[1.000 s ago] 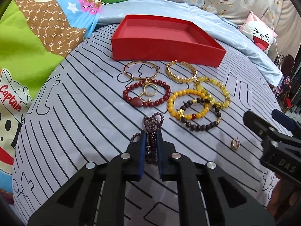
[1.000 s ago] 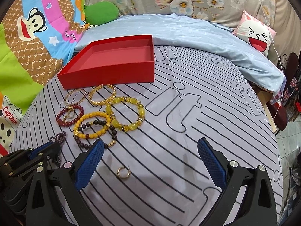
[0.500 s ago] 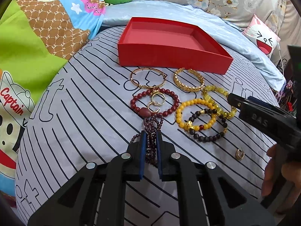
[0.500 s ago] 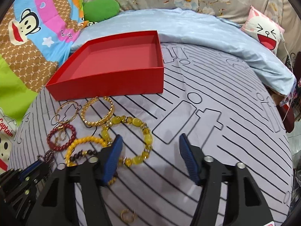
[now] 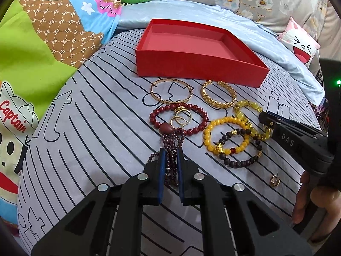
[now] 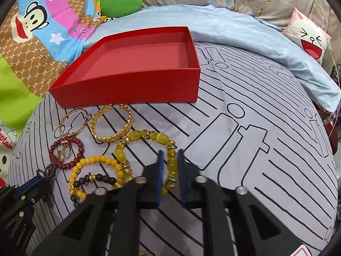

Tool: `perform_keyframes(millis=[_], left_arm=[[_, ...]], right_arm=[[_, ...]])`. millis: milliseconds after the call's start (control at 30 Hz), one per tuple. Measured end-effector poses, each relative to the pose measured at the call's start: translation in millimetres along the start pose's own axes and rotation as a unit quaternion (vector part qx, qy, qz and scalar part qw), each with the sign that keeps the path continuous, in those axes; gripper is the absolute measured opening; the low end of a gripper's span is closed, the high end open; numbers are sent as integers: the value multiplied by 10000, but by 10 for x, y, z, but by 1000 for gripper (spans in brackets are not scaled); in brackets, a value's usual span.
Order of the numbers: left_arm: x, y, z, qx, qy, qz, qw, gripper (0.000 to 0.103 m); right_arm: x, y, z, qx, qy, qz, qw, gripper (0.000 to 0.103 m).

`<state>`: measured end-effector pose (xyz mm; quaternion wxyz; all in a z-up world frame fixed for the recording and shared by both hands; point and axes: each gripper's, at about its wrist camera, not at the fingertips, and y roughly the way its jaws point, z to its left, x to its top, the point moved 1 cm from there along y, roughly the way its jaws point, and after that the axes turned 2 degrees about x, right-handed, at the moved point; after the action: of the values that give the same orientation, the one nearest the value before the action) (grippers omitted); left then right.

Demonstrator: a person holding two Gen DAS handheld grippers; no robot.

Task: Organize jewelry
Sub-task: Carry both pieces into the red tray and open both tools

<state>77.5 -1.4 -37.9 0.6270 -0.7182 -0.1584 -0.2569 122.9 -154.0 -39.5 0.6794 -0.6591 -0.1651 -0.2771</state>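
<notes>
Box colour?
Red, inside and out: box. Clearest in the right wrist view.

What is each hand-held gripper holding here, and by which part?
Left hand-held gripper: dark purple bead strand, by its bunched middle. Right hand-held gripper: yellow-green stone bracelet, by its near side.

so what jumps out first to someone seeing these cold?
The empty red box at the back of the striped bedspread, with bracelets clustered just in front. Each gripper is clamped on one: the left gripper on a dark purple bead strand, the right gripper on the yellow-green stone bracelet.
</notes>
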Motion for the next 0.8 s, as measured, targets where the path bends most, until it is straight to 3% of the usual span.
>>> perform_keyframes(millis=[533,800], left_arm=[[226,-337,-17,-266,-5,-182,9995,10],[858,-454,-61,-293,262,-631,9972,10]], right_arm=[[289,-630,23,277,-159,-434,9985,9],[858,-837,127,452,-451,-857,9943,9]])
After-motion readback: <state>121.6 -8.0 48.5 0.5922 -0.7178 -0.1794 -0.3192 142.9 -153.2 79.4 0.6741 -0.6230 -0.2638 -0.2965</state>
